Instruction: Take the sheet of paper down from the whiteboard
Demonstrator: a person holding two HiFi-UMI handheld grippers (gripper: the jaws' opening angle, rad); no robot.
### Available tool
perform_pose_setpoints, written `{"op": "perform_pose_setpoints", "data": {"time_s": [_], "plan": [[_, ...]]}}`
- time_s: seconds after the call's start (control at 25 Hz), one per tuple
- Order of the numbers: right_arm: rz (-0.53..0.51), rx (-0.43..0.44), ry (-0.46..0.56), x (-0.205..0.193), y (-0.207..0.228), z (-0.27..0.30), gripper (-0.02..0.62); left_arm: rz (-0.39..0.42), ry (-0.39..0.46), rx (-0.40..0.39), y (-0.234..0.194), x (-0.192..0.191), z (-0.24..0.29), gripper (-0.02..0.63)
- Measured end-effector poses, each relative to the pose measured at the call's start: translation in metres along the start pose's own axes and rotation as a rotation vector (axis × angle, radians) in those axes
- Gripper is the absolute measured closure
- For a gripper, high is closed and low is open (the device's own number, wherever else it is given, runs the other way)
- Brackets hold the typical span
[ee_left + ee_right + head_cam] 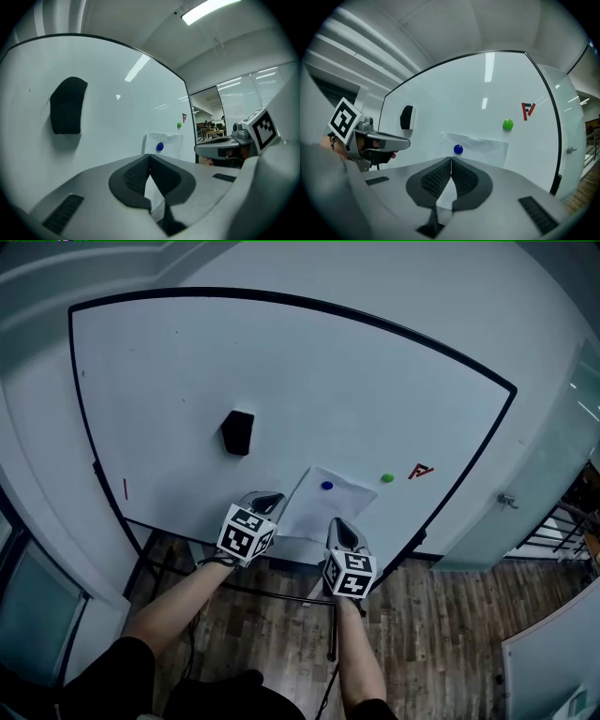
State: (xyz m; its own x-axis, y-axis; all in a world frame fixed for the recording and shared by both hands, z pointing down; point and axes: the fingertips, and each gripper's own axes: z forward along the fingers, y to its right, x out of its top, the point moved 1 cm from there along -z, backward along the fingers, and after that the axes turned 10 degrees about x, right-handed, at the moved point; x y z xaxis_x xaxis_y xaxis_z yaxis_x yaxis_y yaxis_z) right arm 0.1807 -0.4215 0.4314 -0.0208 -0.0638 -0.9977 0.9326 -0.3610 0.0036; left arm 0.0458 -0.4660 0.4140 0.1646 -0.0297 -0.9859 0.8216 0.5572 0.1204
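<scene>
My left gripper (pixel 150 157): jaws pressed together, nothing pinched. My right gripper (pixel 451 160): jaws likewise tip to tip, empty. Both side by side, aimed at white rectangular paper sheet (pixel 319 510) just ahead. Sheet hangs low on large black-framed whiteboard (pixel 281 371), pinned by round blue magnet (pixel 326 486) near top edge. Round green magnet (pixel 387 478) and red mark (pixel 421 471) right of sheet; black block eraser (pixel 238 432) up left.

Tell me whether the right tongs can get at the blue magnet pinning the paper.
Probably yes. The blue magnet sits ahead of the right tongs with nothing between; the left tongs are off to the side. Its jaws are shut, so they would have to open first.
</scene>
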Motion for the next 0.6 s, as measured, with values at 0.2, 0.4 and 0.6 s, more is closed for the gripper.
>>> {"op": "perform_pose_setpoints", "data": {"time_s": [0.2, 0.4, 0.6], "plan": [[0.000, 0.005, 0.001, -0.002, 0.009, 0.022, 0.571, 0.001, -0.002, -0.018, -0.004, -0.001, 0.025, 0.586], [0.014, 0.005, 0.003, -0.005, 0.021, 0.043, 0.571, 0.010, -0.003, -0.068, -0.002, -0.002, 0.049, 0.584], [0.016, -0.004, 0.007, -0.003, 0.033, 0.058, 0.571, 0.001, -0.012, -0.132, 0.001, 0.000, 0.071, 0.541]]}}
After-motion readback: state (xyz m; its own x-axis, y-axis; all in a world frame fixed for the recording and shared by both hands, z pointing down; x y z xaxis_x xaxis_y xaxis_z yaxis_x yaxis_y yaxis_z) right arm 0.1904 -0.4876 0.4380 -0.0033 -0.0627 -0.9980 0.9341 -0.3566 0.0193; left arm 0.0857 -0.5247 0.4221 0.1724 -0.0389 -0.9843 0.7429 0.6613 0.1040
